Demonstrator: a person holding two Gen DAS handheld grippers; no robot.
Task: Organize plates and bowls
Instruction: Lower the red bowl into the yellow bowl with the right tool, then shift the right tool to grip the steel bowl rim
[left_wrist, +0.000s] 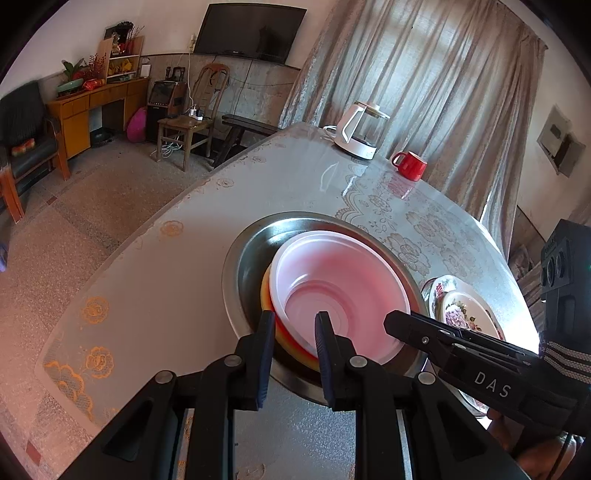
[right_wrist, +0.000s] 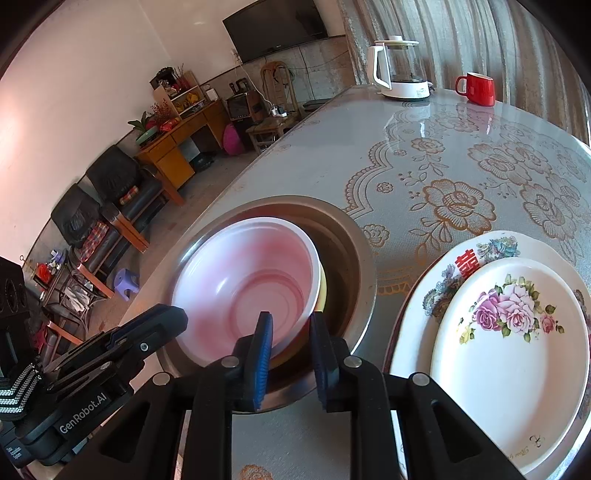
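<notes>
Left wrist view: both claws clamp the pink bowl's (left_wrist: 340, 291) rim on a floral-clothed table (left_wrist: 166, 266) near curtains (left_wrist: 424, 92).

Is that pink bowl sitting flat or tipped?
Tipped. The pink bowl leans inside the metal basin, resting on an orange dish, its opening tilted toward the cameras.

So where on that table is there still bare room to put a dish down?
Mostly the far cloth between the steel basin, kettle and red mug, plus the strip left of the basin toward the table edge. The near side is crowded: stacked bowls, flowered plates.
</notes>
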